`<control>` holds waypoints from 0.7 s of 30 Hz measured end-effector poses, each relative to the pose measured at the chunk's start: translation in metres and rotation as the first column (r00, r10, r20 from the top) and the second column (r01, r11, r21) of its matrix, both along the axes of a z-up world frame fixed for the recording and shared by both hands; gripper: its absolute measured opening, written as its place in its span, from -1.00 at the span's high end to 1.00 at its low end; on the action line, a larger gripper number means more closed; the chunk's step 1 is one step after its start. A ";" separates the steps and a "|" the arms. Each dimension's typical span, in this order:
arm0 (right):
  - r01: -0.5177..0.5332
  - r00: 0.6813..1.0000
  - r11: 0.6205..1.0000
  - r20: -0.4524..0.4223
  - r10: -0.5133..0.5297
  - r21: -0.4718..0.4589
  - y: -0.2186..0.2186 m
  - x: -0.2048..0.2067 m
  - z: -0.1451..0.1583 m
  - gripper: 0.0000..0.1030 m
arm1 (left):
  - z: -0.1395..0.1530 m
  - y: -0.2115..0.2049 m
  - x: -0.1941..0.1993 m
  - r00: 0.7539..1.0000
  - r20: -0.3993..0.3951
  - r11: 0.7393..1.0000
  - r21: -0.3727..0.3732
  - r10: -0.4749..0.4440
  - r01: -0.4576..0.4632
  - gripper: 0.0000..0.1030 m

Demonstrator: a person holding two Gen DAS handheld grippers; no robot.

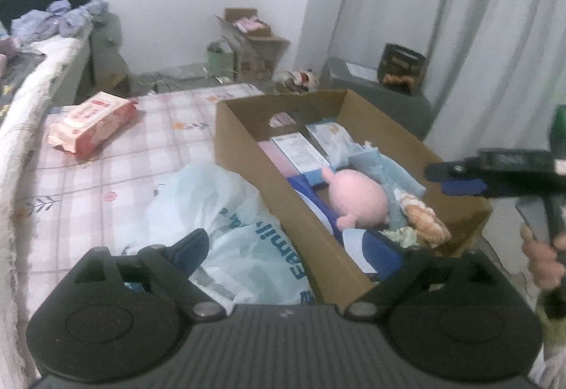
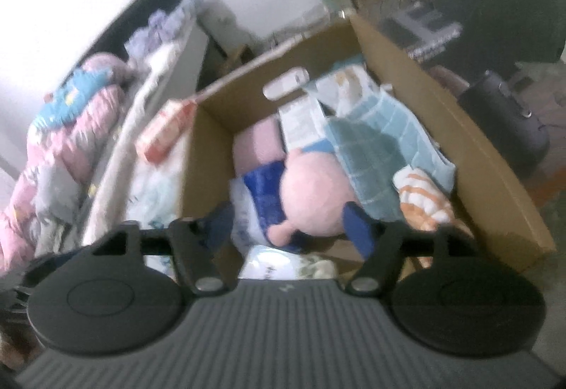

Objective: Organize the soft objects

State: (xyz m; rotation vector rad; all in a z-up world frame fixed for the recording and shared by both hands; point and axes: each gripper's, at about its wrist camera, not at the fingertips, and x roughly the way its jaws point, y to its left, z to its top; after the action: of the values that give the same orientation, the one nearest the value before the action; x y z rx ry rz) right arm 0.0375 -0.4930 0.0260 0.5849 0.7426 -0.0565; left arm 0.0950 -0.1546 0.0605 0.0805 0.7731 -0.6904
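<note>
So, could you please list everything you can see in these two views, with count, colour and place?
cardboard box: one, brown, open, on the bed cover
plush toy: one, pink, lying in the box
towel: one, light blue checked, in the box beside the plush toy
striped cloth: one, orange and white, in the box's near corner
plastic bag: one, pale with blue print, on the bed cover beside the box
wipes pack: one, pink-red, on the bed cover, apart from the box
bed cover: one, pink checked
left gripper: one, black, open, empty
right gripper: one, black with blue pads, open over the box
hand: one, holding the right gripper
</note>
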 end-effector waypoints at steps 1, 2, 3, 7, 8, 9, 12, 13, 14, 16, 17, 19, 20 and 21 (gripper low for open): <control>-0.003 1.000 1.000 0.021 0.004 -0.010 0.008 -0.008 0.005 -0.63 | 0.001 0.003 -0.004 1.000 0.010 1.000 0.000 0.014 -0.014 -0.93; -0.011 0.999 1.000 0.038 0.012 -0.023 0.016 -0.016 0.009 -0.67 | 0.002 0.005 -0.008 0.999 0.023 1.000 0.001 0.025 -0.025 -0.94; -0.022 0.998 0.999 0.057 0.024 -0.039 0.025 -0.023 0.014 -0.74 | 0.003 0.008 -0.013 0.999 0.036 0.999 0.002 0.036 -0.037 -0.96; -0.030 0.991 0.994 0.123 0.043 -0.107 0.057 -0.054 0.029 -0.96 | 0.004 0.016 -0.028 0.994 0.063 0.996 0.017 0.086 -0.087 -0.99; -0.023 0.990 0.992 0.136 0.040 -0.124 0.064 -0.061 0.032 -0.98 | 0.003 0.019 -0.031 0.993 0.063 0.995 0.021 0.098 -0.099 -0.99; -0.015 0.989 0.989 0.144 0.036 -0.144 0.072 -0.066 0.035 -0.98 | 0.003 0.022 -0.035 0.992 0.061 0.993 0.023 0.110 -0.112 -0.99; -0.007 0.984 0.986 0.175 0.037 -0.166 0.092 -0.083 0.039 -0.98 | 0.000 0.033 -0.043 0.988 0.055 0.989 0.016 0.143 -0.144 -0.99; -0.010 0.982 0.987 0.183 0.040 -0.161 0.097 -0.089 0.039 -0.98 | -0.001 0.037 -0.047 0.987 0.054 0.988 0.015 0.154 -0.155 -0.99; -0.015 0.981 0.988 0.187 0.045 -0.156 0.102 -0.093 0.039 -0.98 | -0.001 0.040 -0.049 0.985 0.052 0.986 0.016 0.164 -0.165 -0.99; -0.016 0.981 0.987 0.188 0.046 -0.160 0.110 -0.101 0.039 -0.98 | -0.003 0.045 -0.054 0.982 0.048 0.983 0.021 0.182 -0.183 -0.99; -0.014 0.982 0.986 0.182 0.045 -0.169 0.114 -0.104 0.039 -0.98 | -0.003 0.048 -0.057 0.980 0.046 0.981 0.025 0.192 -0.193 -0.99; -0.015 0.984 0.983 0.171 0.047 -0.184 0.121 -0.110 0.036 -0.98 | -0.006 0.052 -0.061 0.976 0.046 0.976 0.036 0.214 -0.216 -0.99; -0.021 0.985 0.982 0.165 0.052 -0.186 0.124 -0.112 0.034 -0.98 | -0.007 0.054 -0.062 0.973 0.047 0.973 0.040 0.225 -0.227 -0.99; -0.029 0.986 0.982 0.158 0.059 -0.186 0.127 -0.115 0.032 -0.98 | -0.008 0.056 -0.063 0.971 0.046 0.971 0.043 0.234 -0.236 -0.99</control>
State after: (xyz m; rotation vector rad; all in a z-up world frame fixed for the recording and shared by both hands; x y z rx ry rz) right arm -0.0771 -0.3661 0.0581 0.3921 0.5833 -0.0351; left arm 0.0316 -0.0987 0.0521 0.0458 0.7463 -0.4435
